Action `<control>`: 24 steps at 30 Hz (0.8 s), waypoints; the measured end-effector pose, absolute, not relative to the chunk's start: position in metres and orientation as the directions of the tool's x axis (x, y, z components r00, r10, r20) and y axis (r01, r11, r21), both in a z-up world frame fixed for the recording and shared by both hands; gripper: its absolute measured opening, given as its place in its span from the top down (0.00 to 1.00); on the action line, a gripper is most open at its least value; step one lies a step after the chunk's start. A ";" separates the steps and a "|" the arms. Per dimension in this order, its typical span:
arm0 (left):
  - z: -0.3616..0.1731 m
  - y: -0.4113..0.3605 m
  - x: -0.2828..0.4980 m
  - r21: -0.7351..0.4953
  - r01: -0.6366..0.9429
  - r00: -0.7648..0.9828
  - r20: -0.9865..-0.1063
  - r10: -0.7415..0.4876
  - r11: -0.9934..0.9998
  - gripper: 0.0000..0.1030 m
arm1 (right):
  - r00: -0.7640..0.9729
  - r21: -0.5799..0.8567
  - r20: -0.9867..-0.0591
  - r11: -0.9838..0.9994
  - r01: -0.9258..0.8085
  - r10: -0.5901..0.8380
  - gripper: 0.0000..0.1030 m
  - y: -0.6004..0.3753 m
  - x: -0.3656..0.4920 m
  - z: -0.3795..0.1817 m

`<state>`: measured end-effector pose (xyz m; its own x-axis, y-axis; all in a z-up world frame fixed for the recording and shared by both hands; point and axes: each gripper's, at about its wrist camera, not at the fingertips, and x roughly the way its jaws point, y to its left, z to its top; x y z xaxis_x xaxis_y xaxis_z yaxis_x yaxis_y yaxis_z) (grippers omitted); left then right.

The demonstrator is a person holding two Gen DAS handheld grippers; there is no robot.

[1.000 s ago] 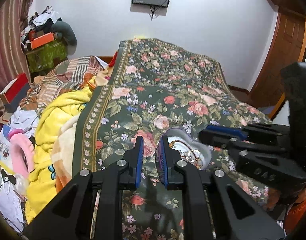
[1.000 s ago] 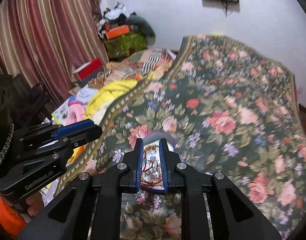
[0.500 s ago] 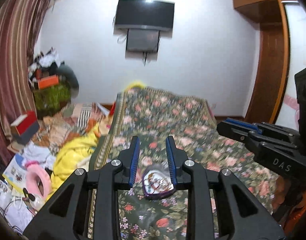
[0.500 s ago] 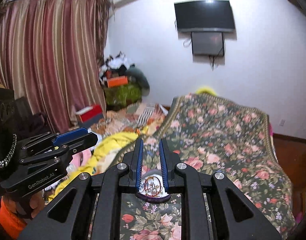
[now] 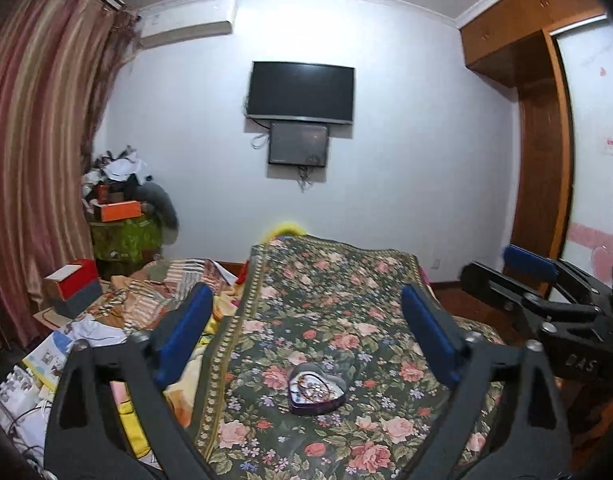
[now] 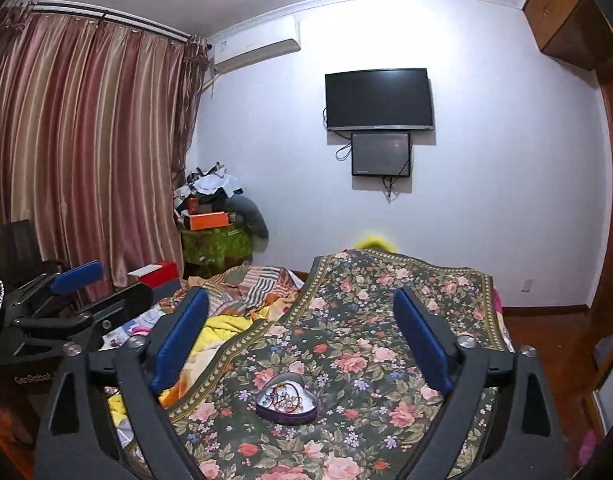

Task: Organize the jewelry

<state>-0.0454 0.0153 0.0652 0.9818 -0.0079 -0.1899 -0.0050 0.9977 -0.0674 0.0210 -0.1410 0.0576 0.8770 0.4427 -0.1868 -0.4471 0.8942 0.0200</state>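
Observation:
A heart-shaped purple tin full of tangled jewelry sits on the floral bedspread; it also shows in the right wrist view. My left gripper is open wide and empty, held back above the tin. My right gripper is open wide and empty too, also above and behind the tin. The right gripper shows at the right edge of the left wrist view. The left gripper shows at the left edge of the right wrist view.
Yellow and striped blankets and papers lie left of the bedspread. A red box and a cluttered green stand are by the curtain. A TV hangs on the far wall. A wooden wardrobe stands at right.
Both grippers have opened wide from nearly shut and pulled up and back from the tin. The views now tilt up to show the whole room.

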 end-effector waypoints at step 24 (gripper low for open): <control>0.062 0.018 -0.054 -0.062 -0.047 0.978 -0.204 0.033 0.997 0.03 | 0.871 0.056 -0.194 0.891 -0.450 0.452 0.00 -0.150 0.009 0.050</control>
